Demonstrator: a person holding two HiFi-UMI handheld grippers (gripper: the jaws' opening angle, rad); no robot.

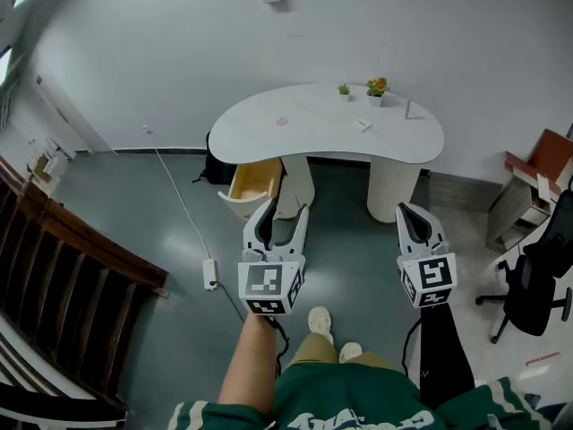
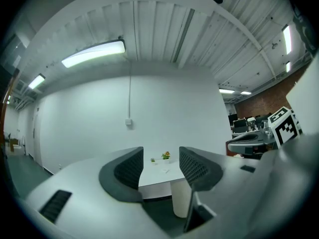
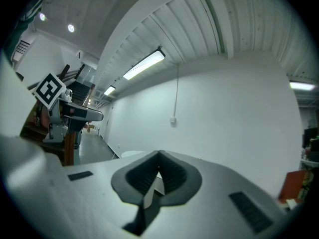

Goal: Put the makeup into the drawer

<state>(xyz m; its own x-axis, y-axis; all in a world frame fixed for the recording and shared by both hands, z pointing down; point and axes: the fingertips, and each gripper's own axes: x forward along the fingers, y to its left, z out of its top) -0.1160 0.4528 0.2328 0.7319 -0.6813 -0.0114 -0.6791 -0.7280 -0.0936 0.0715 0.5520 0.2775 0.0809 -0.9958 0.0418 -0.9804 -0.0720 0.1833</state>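
The counter [image 1: 331, 128] and the wall [image 1: 179, 43] are white. The drawer [image 1: 253, 182] is yellow-orange inside. One plant [image 1: 344, 89] is green; the flowers [image 1: 377, 85] are orange-yellow, in a white pot. The floor [image 1: 134, 213] is grey-green. The left gripper [image 1: 286, 209] and the right gripper [image 1: 405, 210] are white, with dark grey pads [image 2: 130, 168] in a fine grid pattern, and their cubes [image 1: 269, 287] carry black-and-white square markers. The chair [image 1: 537, 276] is black, the railing [image 1: 72, 267] dark brown, the clothing [image 1: 358, 406] green with white lettering.
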